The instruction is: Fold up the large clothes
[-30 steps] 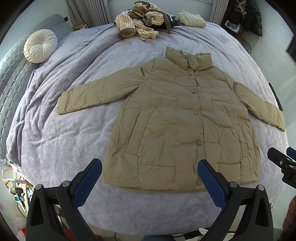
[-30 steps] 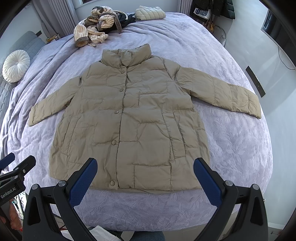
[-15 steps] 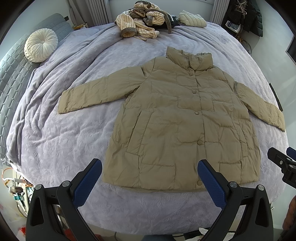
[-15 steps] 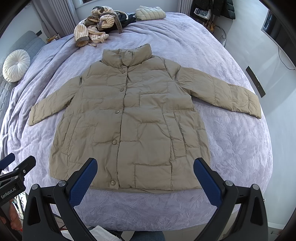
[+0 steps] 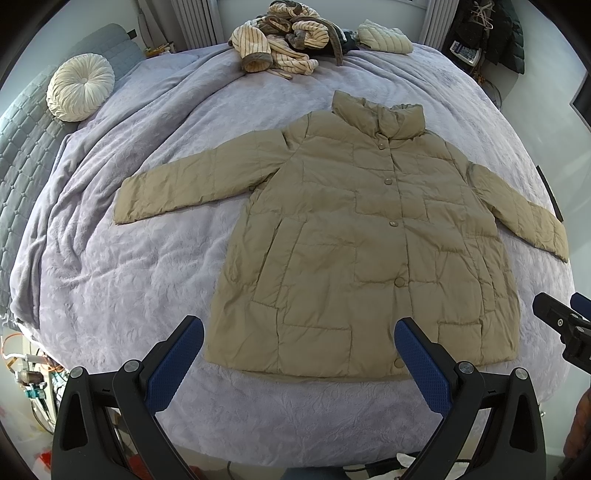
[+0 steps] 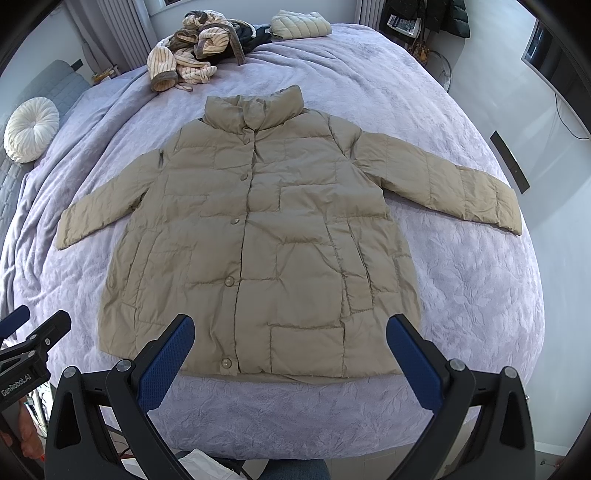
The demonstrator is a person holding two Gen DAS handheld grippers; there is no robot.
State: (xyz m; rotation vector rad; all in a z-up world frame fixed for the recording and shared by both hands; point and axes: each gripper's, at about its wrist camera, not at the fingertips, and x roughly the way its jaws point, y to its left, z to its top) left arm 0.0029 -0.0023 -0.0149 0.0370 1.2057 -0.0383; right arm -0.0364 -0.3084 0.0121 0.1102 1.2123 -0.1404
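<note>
A tan quilted puffer jacket (image 5: 354, 240) lies flat and buttoned on the lavender bed cover (image 5: 129, 266), collar away from me, both sleeves spread out. It also shows in the right wrist view (image 6: 266, 243). My left gripper (image 5: 299, 347) is open and empty, held above the jacket's hem on its left half. My right gripper (image 6: 290, 345) is open and empty above the hem's right half. Each gripper's tip shows at the edge of the other's view.
A pile of striped and dark clothes (image 5: 288, 40) and a folded cream jacket (image 5: 384, 35) lie at the far end of the bed. A round white cushion (image 5: 79, 86) sits at the far left. The bed's near edge (image 5: 295, 435) is just below the grippers.
The left view has crept slightly forward toward the jacket. The jacket and the grippers' openings are unchanged.
</note>
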